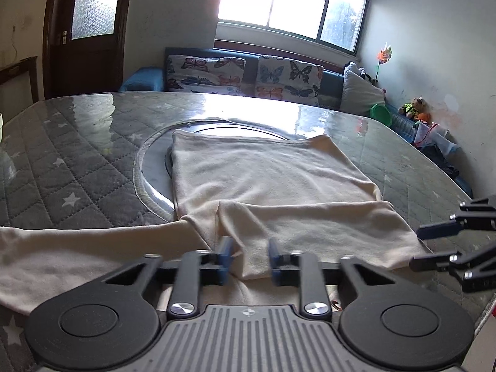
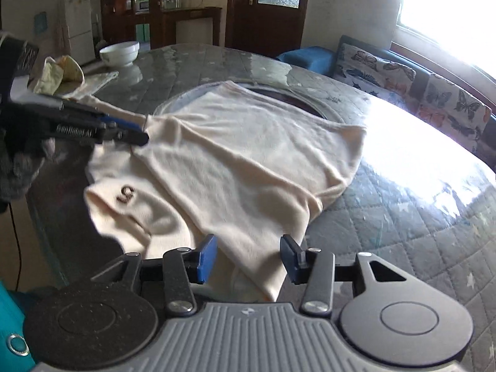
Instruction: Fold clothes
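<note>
Garment (image 1: pixel 272 179) spread across a table (image 1: pixel 77 161), a gripper at each near corner.

The garment lies on the table, its far part over a round inset (image 1: pixel 152 167) at the table's middle, one sleeve (image 1: pixel 62 248) trailing off to the left along the near edge. The left gripper (image 1: pixel 247 255) sits at the near edge with a fold of the garment between its parted fingers; the right gripper (image 1: pixel 417 246) is to its right, at the garment's near right corner. In the right wrist view, a bowl (image 2: pixel 119 53) and a bundle of cloth (image 2: pixel 59 73) stand at the table's far left. Behind the table runs a sofa (image 1: pixel 248 74) with cushions (image 1: pixel 206 71) under a window (image 1: pixel 294 3); a door (image 1: pixel 90 31) stands left of it.
</note>
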`<state>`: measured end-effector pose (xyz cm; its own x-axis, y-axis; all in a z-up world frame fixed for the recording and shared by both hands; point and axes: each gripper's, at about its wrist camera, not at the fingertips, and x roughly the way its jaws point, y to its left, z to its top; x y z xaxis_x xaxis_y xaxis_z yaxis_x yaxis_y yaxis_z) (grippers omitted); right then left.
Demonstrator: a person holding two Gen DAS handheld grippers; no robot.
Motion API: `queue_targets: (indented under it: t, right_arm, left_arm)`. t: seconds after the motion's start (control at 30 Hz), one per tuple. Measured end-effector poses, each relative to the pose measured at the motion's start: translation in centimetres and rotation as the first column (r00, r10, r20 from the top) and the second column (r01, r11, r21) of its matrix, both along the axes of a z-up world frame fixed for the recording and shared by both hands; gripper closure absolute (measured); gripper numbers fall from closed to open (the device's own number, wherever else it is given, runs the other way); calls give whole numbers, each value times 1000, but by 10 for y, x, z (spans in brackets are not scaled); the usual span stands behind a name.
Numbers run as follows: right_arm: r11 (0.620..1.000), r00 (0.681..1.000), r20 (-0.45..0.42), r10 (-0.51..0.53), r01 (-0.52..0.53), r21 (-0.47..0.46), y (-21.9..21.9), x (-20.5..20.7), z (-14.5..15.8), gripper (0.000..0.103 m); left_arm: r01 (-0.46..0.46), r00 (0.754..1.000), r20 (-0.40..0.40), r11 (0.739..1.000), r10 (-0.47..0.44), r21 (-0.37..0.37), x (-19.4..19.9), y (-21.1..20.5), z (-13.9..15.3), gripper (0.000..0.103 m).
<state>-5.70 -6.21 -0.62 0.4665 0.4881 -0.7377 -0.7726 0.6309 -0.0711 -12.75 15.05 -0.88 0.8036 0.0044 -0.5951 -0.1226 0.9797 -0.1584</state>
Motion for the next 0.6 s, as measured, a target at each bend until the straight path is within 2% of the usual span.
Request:
queue_targets:
  t: [0.03,0.23,0.47,0.53,0.6]
  right_arm:
    - [1000,1000,10,0,0,-4,-1,-2,-1,50]
    - [999,996,89,-3,6,-36,-4,-11,-5,45]
    - [999,990,142,-22,28,-41,-3,-14,-13,45]
    - [998,980,194,-35,45,-45,-4,-17,-11,46]
    - [998,979,200,-46,54,-36,-8,-15,-9,47]
  left_arm:
    - [1,1000,5,1000,-1,5,0,-1,2,94]
    - [43,997,59,999,-44,20,2,-9,27,102]
    - [86,984,157,996,-90,33,8,-17,65,103]
    - [96,983,157,995,-101,38,4,-15,65,102]
    - [92,987,126,994,-99,65,1,-13,57,98]
